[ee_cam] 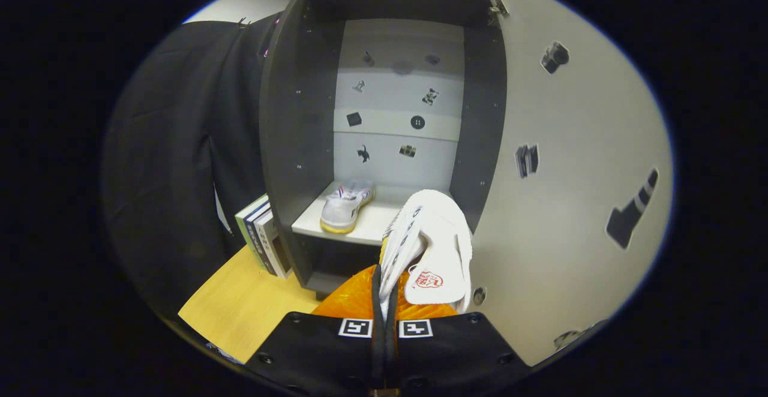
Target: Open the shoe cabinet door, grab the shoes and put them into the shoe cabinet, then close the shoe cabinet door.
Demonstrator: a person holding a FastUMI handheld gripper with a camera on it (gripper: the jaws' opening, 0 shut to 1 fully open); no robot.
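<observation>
Holding one white shoe (pixel 435 247) in my hand-held gripper (pixel 384 301), I log the scene as follows. Item one: the hand-held gripper, its two orange fingers (pixel 351 298) pressed nearly together, pinching a thin part of the shoe between them; the shoe rises above the fingertips, tilted, sole edge to the left and the tongue with a red mark facing me. Item two: the shoe cabinet (pixel 300 145), dark grey, standing straight ahead beyond the fingers, its door (pixel 570 193) swung fully open to the right, pale inner face toward me and dotted with small dark stickers. Item three: the cabinet's light shelf (pixel 372 223), carrying a second white shoe (pixel 347 205) with a yellowish sole, toe pointing out toward me, lying on the left half of the shelf. The held shoe hangs just in front of the shelf's right half; I cannot tell whether it touches the shelf. Item four: the cabinet's pale back panel (pixel 399 97), also bearing small dark stickers. Item five: a few books (pixel 263 242) standing upright against the cabinet's left side. Item six: the wooden table (pixel 240 313), supporting both books and cabinet.
</observation>
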